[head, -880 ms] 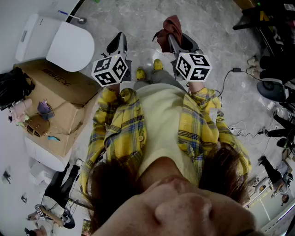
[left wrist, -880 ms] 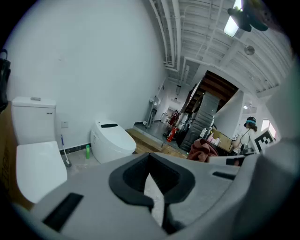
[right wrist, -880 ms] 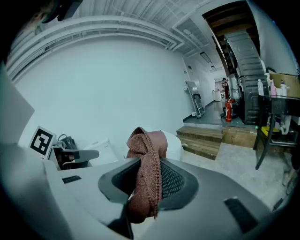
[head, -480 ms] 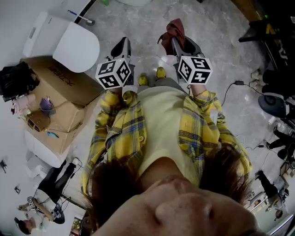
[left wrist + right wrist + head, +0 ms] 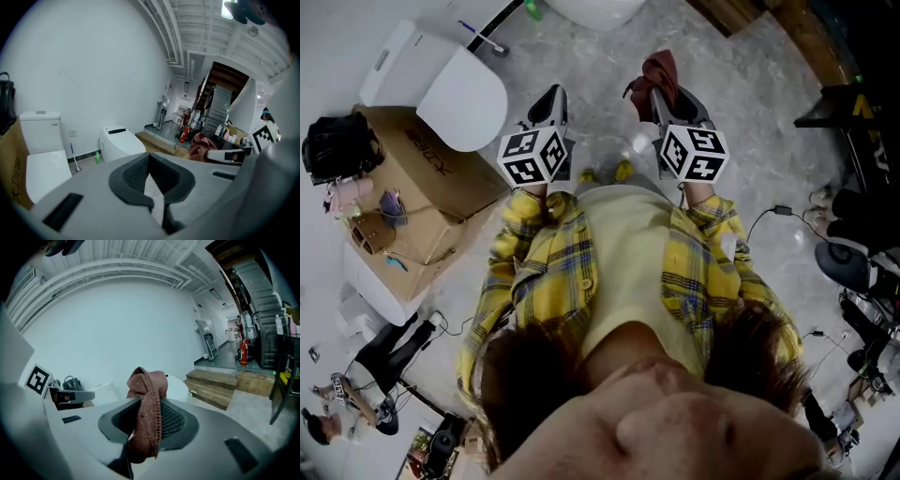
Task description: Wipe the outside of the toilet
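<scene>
A white toilet with a closed lid and a tank stands at the upper left of the head view; the left gripper view shows it at the far left. A second white toilet stands further along the wall, its edge at the top of the head view. My right gripper is shut on a reddish-brown cloth, which bunches above its jaws. Beside it my left gripper is shut with nothing in it. Both are held out over the floor, apart from either toilet.
A cardboard box with small items on it and a black bag sit left of the near toilet. A toilet brush and a green bottle stand between the toilets. Wooden steps lie to the right; cables and gear at the far right.
The view has moved forward: the near toilet and box slid down the frame and the second toilet's edge appeared at the top. Both grippers keep their pose, the cloth still held.
</scene>
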{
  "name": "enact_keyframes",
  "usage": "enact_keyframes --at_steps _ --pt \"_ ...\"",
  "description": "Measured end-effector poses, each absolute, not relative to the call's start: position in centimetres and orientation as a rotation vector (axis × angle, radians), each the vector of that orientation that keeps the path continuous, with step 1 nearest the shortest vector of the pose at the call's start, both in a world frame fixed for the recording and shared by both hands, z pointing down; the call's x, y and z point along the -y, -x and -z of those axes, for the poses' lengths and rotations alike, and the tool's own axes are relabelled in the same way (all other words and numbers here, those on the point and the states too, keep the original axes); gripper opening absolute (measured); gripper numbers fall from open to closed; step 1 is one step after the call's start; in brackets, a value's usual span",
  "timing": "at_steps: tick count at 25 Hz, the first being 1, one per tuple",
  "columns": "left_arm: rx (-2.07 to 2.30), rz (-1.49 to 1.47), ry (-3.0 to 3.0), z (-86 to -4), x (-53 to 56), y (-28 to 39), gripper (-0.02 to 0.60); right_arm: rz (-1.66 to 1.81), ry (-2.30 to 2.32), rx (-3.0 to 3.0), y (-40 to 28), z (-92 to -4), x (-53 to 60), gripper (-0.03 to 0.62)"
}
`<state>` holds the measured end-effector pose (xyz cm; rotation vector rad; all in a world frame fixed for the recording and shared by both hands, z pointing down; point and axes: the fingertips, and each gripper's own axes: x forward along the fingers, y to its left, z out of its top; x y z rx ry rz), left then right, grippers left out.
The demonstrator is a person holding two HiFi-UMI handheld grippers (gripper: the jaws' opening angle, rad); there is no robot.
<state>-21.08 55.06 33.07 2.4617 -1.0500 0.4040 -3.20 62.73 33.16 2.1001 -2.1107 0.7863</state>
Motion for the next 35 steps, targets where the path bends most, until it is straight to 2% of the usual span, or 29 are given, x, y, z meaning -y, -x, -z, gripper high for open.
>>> enact_keyframes --at_steps 6,20,35 --pt "1.066 -0.433 -2.467 -33.4 -54.3 18.6 0.002 -0.827 -2.073 2.132 1.1 -34.2 -61.2 0.123" --pt "1.095 -0.424 -2.416 -34.9 -49.6 18.1 0.002 -0.877 -2.047 2.082 -0.5 -36.4 -57.8 0.123" --pt "1.132 -0.384 -2.418 -35.2 -32.8 16.7 0.002 -0.835 -1.990 2.062 -2.5 -36.2 -39.8 0.123"
